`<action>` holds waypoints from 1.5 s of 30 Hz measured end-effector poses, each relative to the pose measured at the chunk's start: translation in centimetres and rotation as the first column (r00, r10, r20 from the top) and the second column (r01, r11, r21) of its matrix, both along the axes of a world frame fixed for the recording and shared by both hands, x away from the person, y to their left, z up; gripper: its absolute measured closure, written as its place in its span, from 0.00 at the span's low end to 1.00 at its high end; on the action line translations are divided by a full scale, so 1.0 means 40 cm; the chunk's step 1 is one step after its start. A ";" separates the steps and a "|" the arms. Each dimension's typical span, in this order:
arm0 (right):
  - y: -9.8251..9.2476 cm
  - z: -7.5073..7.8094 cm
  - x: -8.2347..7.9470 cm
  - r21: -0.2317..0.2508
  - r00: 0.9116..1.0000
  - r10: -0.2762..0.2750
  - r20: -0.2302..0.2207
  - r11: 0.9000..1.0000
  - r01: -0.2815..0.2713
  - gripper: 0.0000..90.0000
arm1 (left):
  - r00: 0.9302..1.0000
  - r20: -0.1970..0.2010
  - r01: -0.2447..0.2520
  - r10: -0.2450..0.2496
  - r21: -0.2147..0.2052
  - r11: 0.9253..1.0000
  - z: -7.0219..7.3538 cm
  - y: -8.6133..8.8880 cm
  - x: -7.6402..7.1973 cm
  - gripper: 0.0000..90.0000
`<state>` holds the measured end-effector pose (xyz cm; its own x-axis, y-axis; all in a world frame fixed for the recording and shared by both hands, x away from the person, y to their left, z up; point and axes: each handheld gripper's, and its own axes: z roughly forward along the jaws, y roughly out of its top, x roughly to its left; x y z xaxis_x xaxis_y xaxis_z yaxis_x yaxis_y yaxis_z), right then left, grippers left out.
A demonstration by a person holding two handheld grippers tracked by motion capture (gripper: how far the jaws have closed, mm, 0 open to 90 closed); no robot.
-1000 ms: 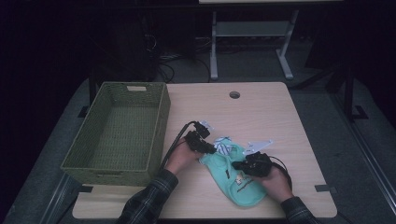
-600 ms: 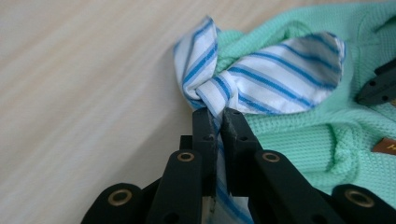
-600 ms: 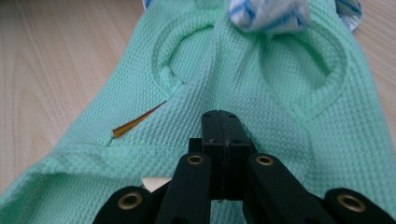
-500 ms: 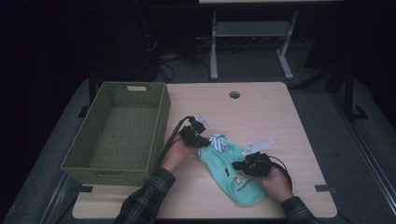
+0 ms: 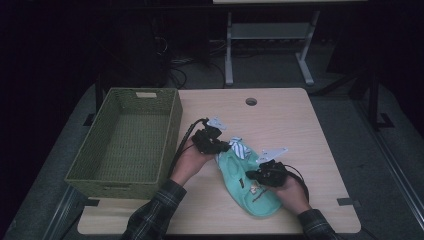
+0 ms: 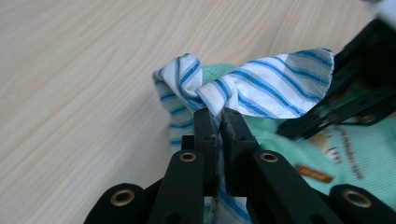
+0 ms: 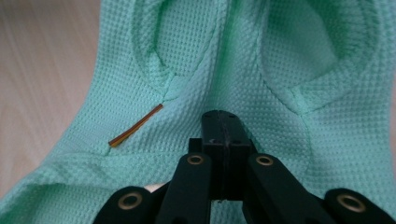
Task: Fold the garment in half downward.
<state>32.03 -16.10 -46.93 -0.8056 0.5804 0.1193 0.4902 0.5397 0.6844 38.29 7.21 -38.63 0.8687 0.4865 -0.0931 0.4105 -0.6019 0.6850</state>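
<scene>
My left gripper (image 5: 224, 146) (image 6: 219, 114) is shut on a blue-and-white striped cloth (image 6: 275, 88) (image 5: 239, 148), pinching a bunched fold that stands up off the table. Below and to the right of it lies a mint-green garment (image 5: 245, 192) (image 6: 299, 149) (image 7: 140, 70) with a small printed patch. My right gripper (image 5: 251, 175) (image 7: 223, 116) is shut, its tips resting on the green knit; I see no fabric between the jaws. A short orange-brown tag (image 7: 136, 125) sticks out of a seam.
A woven green basket (image 5: 172, 127) stands on the left part of the wooden table (image 5: 280, 120), close beside my left hand. The tabletop has a round cable hole (image 5: 251, 101) at the back. Dark floor and a metal stand lie beyond.
My left hand has risen and pulled slightly toward the basket, lifting the striped cloth up from the green garment. The right hand and gripper have stayed put.
</scene>
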 end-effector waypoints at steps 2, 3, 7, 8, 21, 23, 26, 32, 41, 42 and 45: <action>0.010 -0.003 0.011 0.008 1.000 0.000 0.008 1.000 0.000 1.00 | 1.000 0.004 0.000 0.000 -0.015 1.000 0.011 0.002 -0.004 0.95; 0.015 -0.004 0.017 0.013 1.000 -0.001 0.009 1.000 0.001 1.00 | 1.000 0.008 0.000 0.000 -0.018 1.000 0.016 0.003 -0.006 0.95; 0.036 -0.007 0.038 0.031 1.000 -0.010 0.010 0.999 0.009 1.00 | 1.000 0.025 -0.011 0.011 -0.012 1.000 0.027 0.011 -0.009 0.95; 0.037 -0.004 0.040 0.027 1.000 -0.007 0.016 1.000 0.007 1.00 | 1.000 0.028 -0.011 0.011 -0.007 1.000 0.027 0.012 -0.008 0.95; -0.097 0.060 -0.015 0.053 0.997 -0.067 0.037 0.996 0.065 1.00 | 0.998 0.054 0.017 -0.018 0.006 1.000 0.038 -0.007 -0.027 0.95; -0.118 0.058 -0.030 0.045 0.997 -0.069 0.031 0.997 0.067 1.00 | 0.998 0.062 0.027 -0.027 0.004 1.000 0.045 -0.015 -0.036 0.95; -0.143 0.051 -0.055 0.034 0.997 -0.073 0.023 0.997 0.073 1.00 | 0.996 0.068 0.050 -0.050 0.008 0.999 0.050 -0.032 -0.049 0.95; -0.162 0.033 -0.086 0.008 0.997 -0.076 -0.001 0.997 0.076 1.00 | 0.992 0.079 0.093 -0.096 0.039 0.995 0.042 -0.075 -0.076 0.95; -0.176 0.055 -0.086 0.032 0.995 -0.093 0.026 0.995 0.092 1.00 | 0.985 0.046 0.163 -0.168 0.086 0.983 -0.006 -0.141 -0.109 0.95; -0.177 0.054 -0.086 0.030 0.995 -0.092 0.027 0.995 0.092 1.00 | 0.984 0.040 0.171 -0.175 0.092 0.981 -0.012 -0.145 -0.110 0.95; -0.179 0.052 -0.084 0.025 0.995 -0.095 0.024 0.995 0.095 1.00 | 0.981 0.012 0.190 -0.192 0.097 0.977 -0.030 -0.158 -0.115 0.93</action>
<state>28.66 -23.25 -44.86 -0.7499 0.6517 0.1142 0.5207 0.4749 0.7094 33.68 0.89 -39.83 0.9479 0.3167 -0.0355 0.2676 -0.7306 0.6281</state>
